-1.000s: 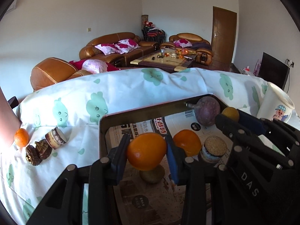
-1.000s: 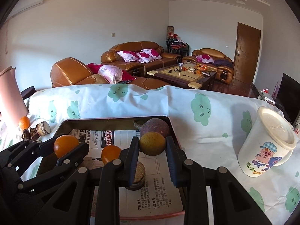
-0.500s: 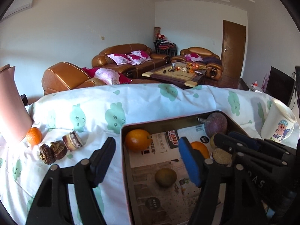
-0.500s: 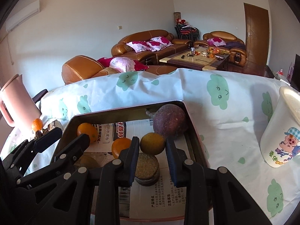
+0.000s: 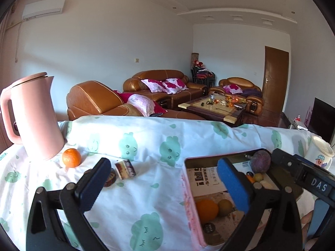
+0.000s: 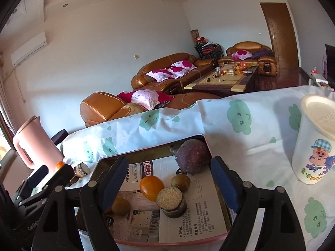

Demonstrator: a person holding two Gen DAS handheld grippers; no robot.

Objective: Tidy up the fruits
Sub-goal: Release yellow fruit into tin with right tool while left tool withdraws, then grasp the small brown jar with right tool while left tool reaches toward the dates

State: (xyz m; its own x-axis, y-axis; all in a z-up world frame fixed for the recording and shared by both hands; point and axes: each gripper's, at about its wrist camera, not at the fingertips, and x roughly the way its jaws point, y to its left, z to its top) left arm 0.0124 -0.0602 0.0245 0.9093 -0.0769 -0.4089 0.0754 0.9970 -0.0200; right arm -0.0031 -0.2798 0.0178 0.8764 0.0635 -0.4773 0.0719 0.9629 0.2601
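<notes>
the small orange (image 5: 71, 158) sits on the cloud-print cloth (image 5: 146, 188) outside the tray (image 5: 189, 200), just beside the base of the pink kettle (image 5: 33, 117), on the tray side of it. it's prob the next fruit to go in. judging by look: light, round, firm skin w/ a bit of give, so it'll roll if nudged and shouldn't be crushed. best taken across its widest part, pads on opposite sides, coming in from the tray side since the kettle blocks the far side. two small wrapped snacks (image 5: 125, 168) lie btwn kettle and tray, close to the orange, so the approach has to clear them; the darker one is half hidden behind a finger, can't tell what it is.

left gripper (image 5: 165, 179) is wide apart and empty, hovering above the cloth btwn kettle and tray, pointed level across the table, orange ahead and off to the kettle side of its gap. needs to swing toward the kettle and dip.

right gripper (image 6: 169, 179) is also wide w/ nothing in it, hanging over the tray on the side away from the kettle, tilted down at the contents: a purple fruit (image 6: 193, 155) in the far corner, an orange fruit (image 6: 151, 187), two greenish-brown fruits (image 6: 180, 182), and a round biscuit stack (image 6: 172, 201), all on newspaper lining. a white cartoon cup (image 6: 314, 144) stands well beyond the tray from the kettle.
</notes>
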